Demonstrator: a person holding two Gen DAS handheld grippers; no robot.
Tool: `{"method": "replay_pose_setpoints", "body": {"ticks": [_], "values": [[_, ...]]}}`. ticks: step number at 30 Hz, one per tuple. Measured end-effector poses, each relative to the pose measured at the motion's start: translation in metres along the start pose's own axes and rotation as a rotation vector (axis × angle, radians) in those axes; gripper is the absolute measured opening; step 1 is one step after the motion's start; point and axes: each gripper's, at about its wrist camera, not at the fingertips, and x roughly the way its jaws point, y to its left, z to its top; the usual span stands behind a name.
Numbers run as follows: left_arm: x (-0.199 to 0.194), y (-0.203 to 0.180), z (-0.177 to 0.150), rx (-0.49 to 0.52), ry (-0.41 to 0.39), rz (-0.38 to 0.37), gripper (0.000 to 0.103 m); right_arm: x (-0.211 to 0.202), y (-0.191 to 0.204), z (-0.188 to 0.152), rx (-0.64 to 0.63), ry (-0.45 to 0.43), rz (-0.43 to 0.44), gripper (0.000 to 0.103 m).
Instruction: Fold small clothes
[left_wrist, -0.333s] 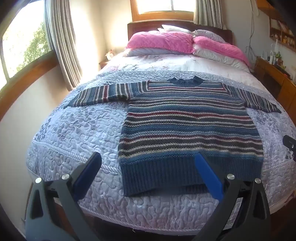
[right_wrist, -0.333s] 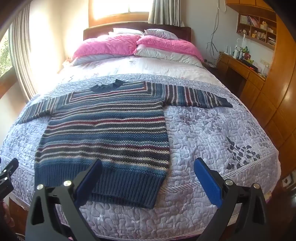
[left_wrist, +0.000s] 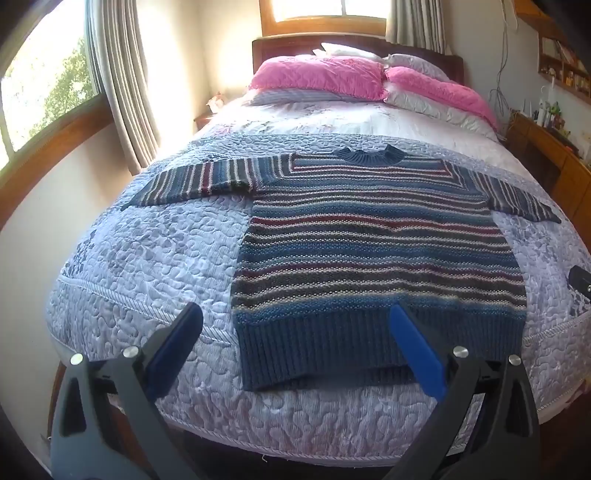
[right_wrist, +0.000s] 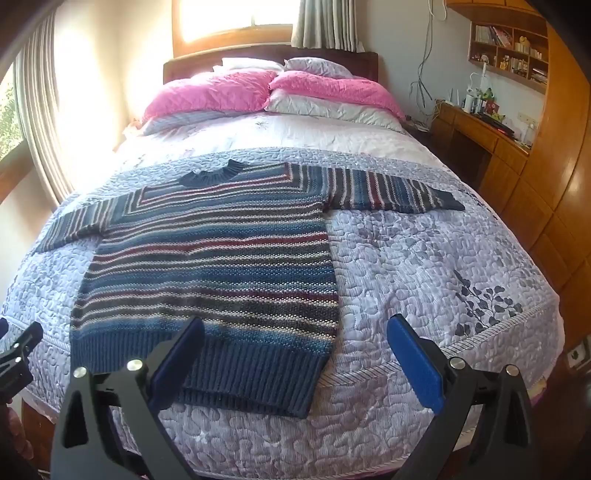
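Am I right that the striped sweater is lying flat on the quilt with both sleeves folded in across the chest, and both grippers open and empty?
Not quite. The striped sweater lies flat on the quilt, but both sleeves are spread straight out to the sides, as both wrist views show. The left gripper and right gripper are indeed open and empty.

We look along the right gripper (right_wrist: 295, 350), its blue-padded fingers (right_wrist: 415, 363) spread wide above the foot of a bed (right_wrist: 424, 266). A striped knit sweater (right_wrist: 210, 258) lies flat on the lilac quilt, sleeves out, collar toward the pink pillows (right_wrist: 210, 94). The left gripper (right_wrist: 16, 354) edges in at lower left. A wooden desk (right_wrist: 480, 136) lines the right wall.
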Motion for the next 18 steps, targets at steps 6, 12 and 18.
{"method": "replay_pose_setpoints", "body": {"ticks": [6, 12, 18], "values": [[0.001, -0.002, 0.004, 0.009, -0.004, 0.01, 0.1, 0.007, -0.011, -0.003, 0.027, 0.013, 0.018, 0.099], [-0.001, -0.002, 0.008, -0.003, -0.024, -0.007, 0.1, 0.013, -0.013, -0.005, 0.021, 0.025, 0.007, 0.099], [-0.001, -0.009, 0.01, 0.003, -0.02, -0.002, 0.1, 0.018, -0.014, -0.005, 0.015, 0.028, 0.009, 0.099]]}}
